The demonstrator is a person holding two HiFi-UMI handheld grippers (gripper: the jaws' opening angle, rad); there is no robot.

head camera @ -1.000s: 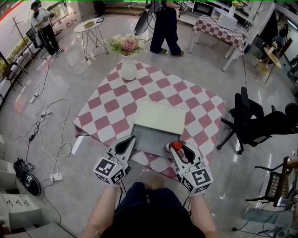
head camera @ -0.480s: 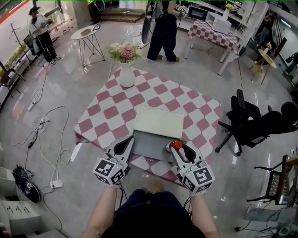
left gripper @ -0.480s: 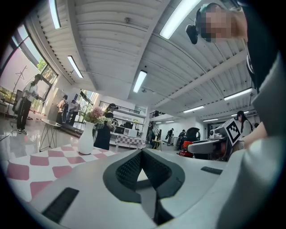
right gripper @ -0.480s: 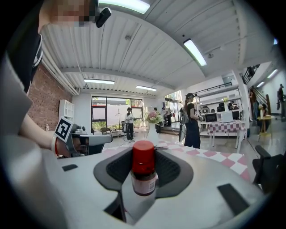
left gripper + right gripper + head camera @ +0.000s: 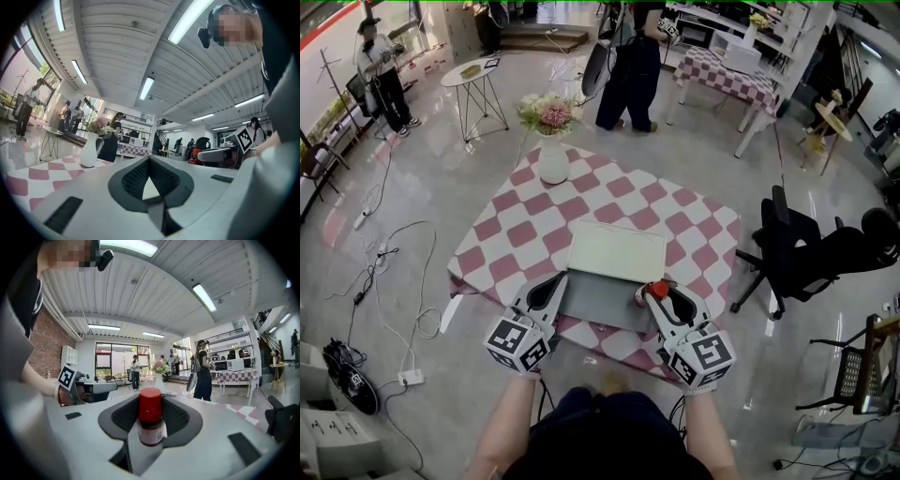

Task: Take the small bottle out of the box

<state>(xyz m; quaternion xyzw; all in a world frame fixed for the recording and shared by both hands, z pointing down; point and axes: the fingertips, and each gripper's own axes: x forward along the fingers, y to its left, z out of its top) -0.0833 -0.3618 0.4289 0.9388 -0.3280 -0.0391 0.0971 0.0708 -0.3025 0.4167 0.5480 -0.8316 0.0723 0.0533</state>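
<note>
— What has changed over the last second?

— Very little. The right claw (image 5: 654, 298) stays clenched on the small red-capped, labelled bottle (image 5: 151, 420), at the right front corner of the open, flat, pale box (image 5: 600, 302) on the pink-and-white chequered table (image 5: 525, 225).

— And the left claw (image 5: 551, 289)?

— Closed on nothing, just beside the box's left edge. The bottle looks lifted out; only setting it down seems left.

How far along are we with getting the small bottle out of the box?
Done: box open, right tool gripping the red-capped bottle. In hand: bottle held by the box's right edge. Left: probably carrying it clear and setting it down.
</note>
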